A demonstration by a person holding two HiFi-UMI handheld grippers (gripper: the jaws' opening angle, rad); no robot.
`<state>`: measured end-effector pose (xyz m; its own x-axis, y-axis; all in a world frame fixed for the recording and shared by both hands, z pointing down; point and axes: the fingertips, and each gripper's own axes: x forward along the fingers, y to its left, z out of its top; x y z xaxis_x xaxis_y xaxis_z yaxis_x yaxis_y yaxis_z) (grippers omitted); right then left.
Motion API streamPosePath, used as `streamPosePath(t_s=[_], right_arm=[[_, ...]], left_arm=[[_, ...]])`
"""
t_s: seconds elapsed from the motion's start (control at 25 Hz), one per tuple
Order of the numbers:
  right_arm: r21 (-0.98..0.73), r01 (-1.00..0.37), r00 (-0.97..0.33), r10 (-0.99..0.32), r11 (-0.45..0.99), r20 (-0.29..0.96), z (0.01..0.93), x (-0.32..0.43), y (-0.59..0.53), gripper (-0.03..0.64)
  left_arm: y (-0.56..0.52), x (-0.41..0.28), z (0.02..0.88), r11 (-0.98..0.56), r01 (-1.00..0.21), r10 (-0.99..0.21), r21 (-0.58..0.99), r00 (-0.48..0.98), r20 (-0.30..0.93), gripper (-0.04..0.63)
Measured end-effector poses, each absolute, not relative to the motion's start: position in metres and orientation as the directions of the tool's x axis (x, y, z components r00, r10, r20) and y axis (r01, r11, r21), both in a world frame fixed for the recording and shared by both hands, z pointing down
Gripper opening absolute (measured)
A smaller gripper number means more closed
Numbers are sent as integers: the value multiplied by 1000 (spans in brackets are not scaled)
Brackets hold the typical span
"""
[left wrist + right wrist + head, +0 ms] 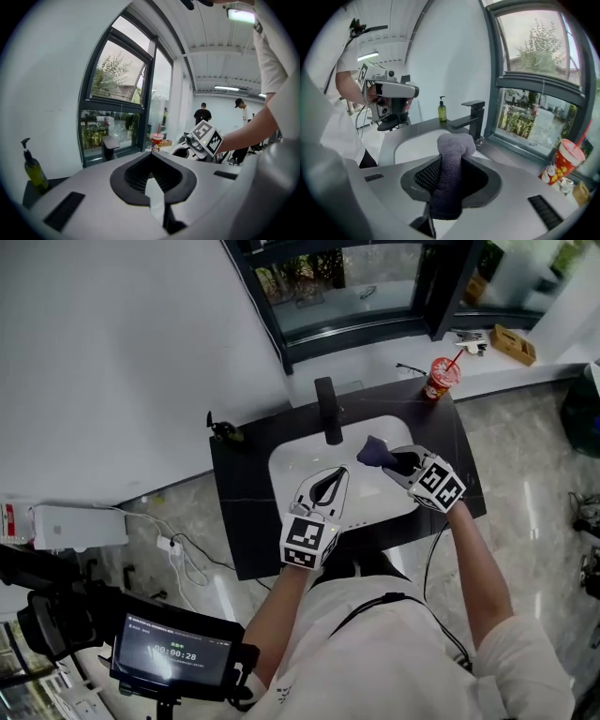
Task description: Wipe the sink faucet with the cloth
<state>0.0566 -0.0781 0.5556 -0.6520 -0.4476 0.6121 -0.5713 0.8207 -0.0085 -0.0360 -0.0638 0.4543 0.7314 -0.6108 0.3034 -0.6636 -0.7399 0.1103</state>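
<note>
Right gripper view alone shows the jaws pinching the cloth (450, 183).

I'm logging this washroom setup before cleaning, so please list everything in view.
counter: one, black, against the wall
sink: one, white, in the counter
faucet: one, black, behind the sink
soap bottle: one, green, counter's far left corner
cup: one, red with straw, near counter's far right corner
cloth: one, grey-purple, in the right gripper
monitor: one, black, lower left
left gripper: one, white, shut, empty, over the sink
right gripper: one, white, shut on the cloth, over the sink
</note>
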Motion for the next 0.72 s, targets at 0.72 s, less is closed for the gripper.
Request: streamPosePath(t_s=[0.72], right_arm=[[-2,-950,-226,-681,312,697,621,237,0,114]], left_arm=[[-15,117,500,-939,-313,-239,145,894,379,-5]])
